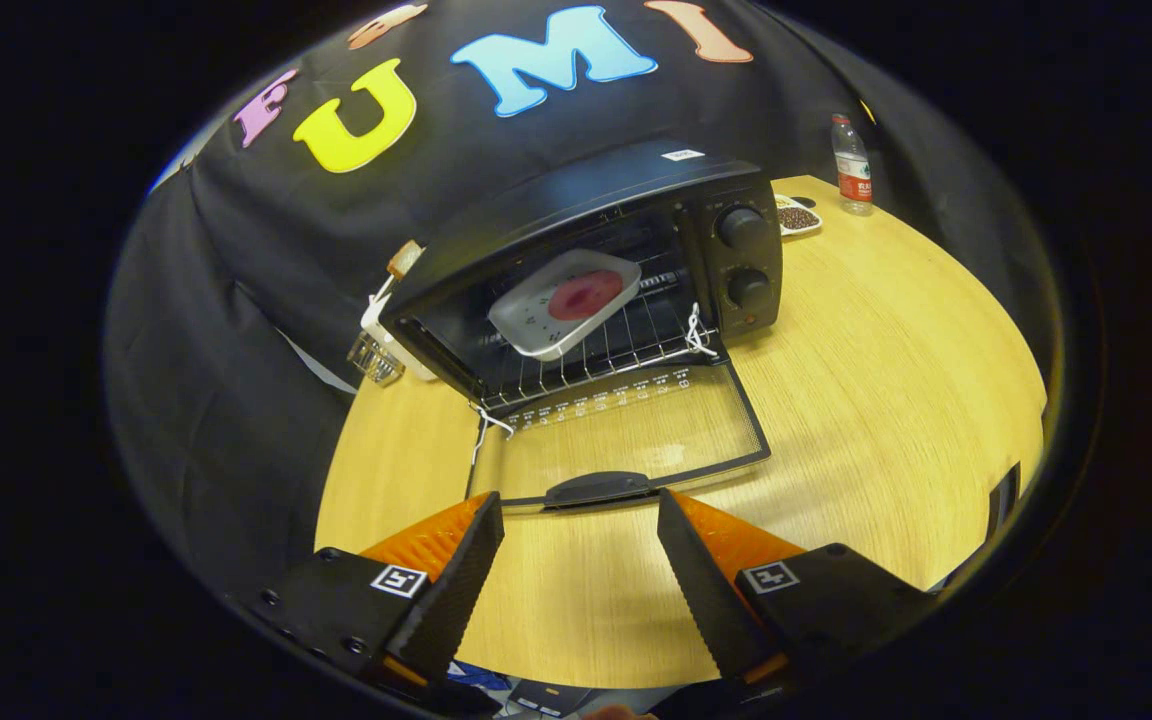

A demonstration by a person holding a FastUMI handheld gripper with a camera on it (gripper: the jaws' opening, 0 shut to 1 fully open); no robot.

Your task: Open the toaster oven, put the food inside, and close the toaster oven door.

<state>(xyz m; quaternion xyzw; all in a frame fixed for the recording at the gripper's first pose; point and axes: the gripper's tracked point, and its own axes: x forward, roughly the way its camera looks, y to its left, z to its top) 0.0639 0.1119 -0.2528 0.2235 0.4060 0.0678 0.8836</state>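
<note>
My fingers (581, 510) are spread wide apart, empty, just short of the handle (600, 488) of the toaster oven's (596, 260) lowered glass door (636, 430). A white plate (564, 302) with red food (584, 295) rests on the rack inside.

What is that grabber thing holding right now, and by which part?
Nothing. The gripper has its jaws open and empty, just short of the black handle on the black toaster oven's lowered glass door.
</note>
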